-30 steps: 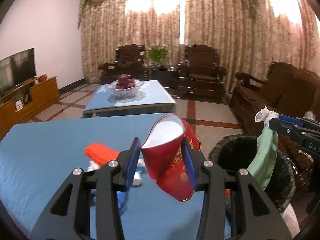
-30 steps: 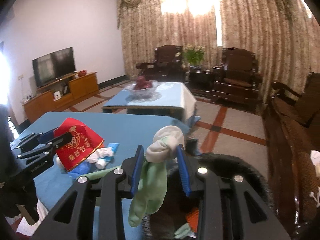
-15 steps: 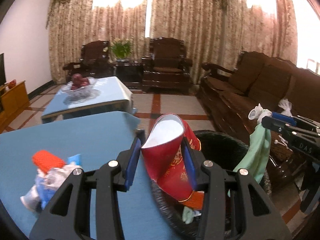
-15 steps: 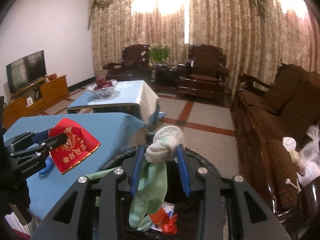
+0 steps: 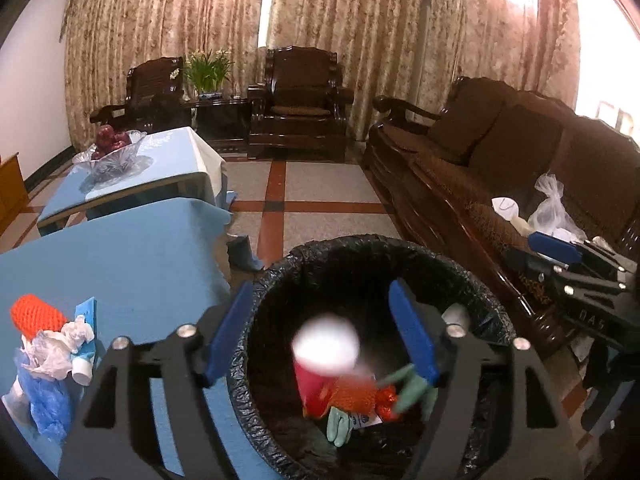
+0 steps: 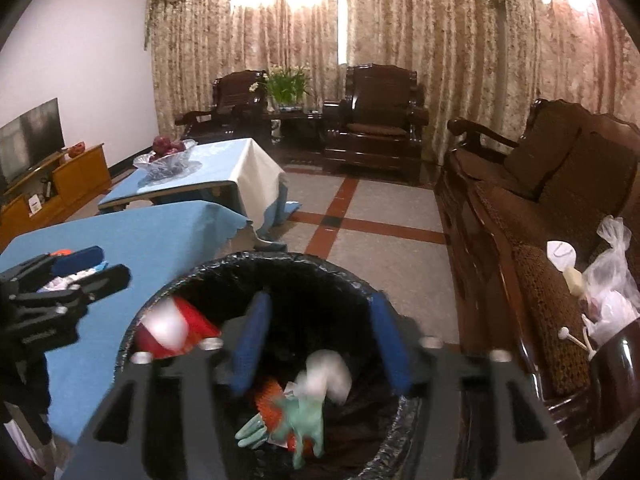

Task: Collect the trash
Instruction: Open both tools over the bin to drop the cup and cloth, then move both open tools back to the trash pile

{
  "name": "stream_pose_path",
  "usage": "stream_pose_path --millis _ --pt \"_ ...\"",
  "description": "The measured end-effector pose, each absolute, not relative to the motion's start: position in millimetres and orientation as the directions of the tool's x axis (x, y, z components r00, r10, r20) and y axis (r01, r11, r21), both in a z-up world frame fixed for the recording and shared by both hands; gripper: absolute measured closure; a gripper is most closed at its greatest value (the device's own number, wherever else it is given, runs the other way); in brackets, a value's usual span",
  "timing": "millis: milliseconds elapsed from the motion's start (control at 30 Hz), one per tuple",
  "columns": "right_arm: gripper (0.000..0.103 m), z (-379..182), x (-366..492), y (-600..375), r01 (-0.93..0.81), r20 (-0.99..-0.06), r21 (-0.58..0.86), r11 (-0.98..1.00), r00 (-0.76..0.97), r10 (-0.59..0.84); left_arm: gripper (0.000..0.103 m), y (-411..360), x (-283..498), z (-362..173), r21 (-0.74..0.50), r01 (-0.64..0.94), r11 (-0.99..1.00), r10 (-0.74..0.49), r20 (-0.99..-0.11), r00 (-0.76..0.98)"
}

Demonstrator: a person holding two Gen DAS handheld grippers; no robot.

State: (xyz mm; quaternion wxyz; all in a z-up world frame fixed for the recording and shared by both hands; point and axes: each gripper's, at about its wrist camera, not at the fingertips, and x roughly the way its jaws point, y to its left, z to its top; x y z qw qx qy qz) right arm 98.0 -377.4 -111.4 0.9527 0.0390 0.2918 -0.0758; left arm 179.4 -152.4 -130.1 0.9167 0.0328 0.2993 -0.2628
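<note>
Both grippers hang open over the black-lined trash bin [image 5: 372, 248] [image 6: 256, 262]. My left gripper [image 5: 320, 330] is empty; the red paper cup [image 5: 320, 364] drops blurred below it into the bin, also seen in the right wrist view [image 6: 172, 326]. My right gripper [image 6: 320, 340] is empty; the green glove [image 6: 300, 420] falls blurred below it, landing on trash in the bin [image 5: 404, 392]. On the blue table [image 5: 120, 264] at left lie an orange mesh piece [image 5: 36, 314], crumpled white paper [image 5: 56, 350] and a blue plastic wad [image 5: 48, 404].
A second blue table with a fruit bowl [image 5: 112, 150] stands behind. A dark wooden sofa [image 5: 500, 160] with plastic bags [image 5: 552, 208] runs along the right. Armchairs [image 5: 300, 96] and curtains fill the back. Tiled floor [image 5: 320, 192] lies between.
Both grippers opened over the bin. The red cup left the left gripper and the green glove left the right gripper; both are dropping into the bin.
</note>
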Motion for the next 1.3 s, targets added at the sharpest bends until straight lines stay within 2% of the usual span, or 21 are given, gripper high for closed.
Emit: stream_pose_path --millis 67,133,267,400,833,1067,1300 --pt "0.015 -113 95 -377 0.185 -0.555 0.021 0.982 0.819 -0.143 0.023 -148 179 -129 -0.099 0.488 0.867 -0.454 -0.561 0.692" --pt "0.006 -114 91 -376 0.201 -0.545 0.017 0.979 0.823 -0.16 0.02 -137 178 -124 -0.102 0.47 0.877 -0.442 -0.555 0.705" --pt "0.006 -109 84 -369 0.195 -0.531 0.045 0.98 0.835 -0.141 0.015 -106 176 -115 -0.094 0.422 0.902 -0.402 -0.54 0.739" --pt "0.006 -102 83 -353 0.17 -0.52 0.052 0.984 0.846 -0.119 0.014 -68 169 -108 -0.078 0.357 0.931 -0.342 -0.529 0.777" --pt "0.006 -90 112 -240 -0.079 -0.487 0.098 0.992 0.866 0.117 0.014 71 138 -98 -0.011 0.088 0.996 -0.081 -0.515 0.853" --pt "0.006 -98 135 -168 -0.199 -0.476 0.121 0.972 0.848 0.233 0.014 138 128 -113 0.016 -0.047 0.999 0.048 -0.525 0.85" --pt "0.006 -118 158 -116 -0.241 -0.485 0.139 0.961 0.829 0.278 0.014 191 132 -143 0.022 -0.142 0.99 0.13 -0.566 0.814"
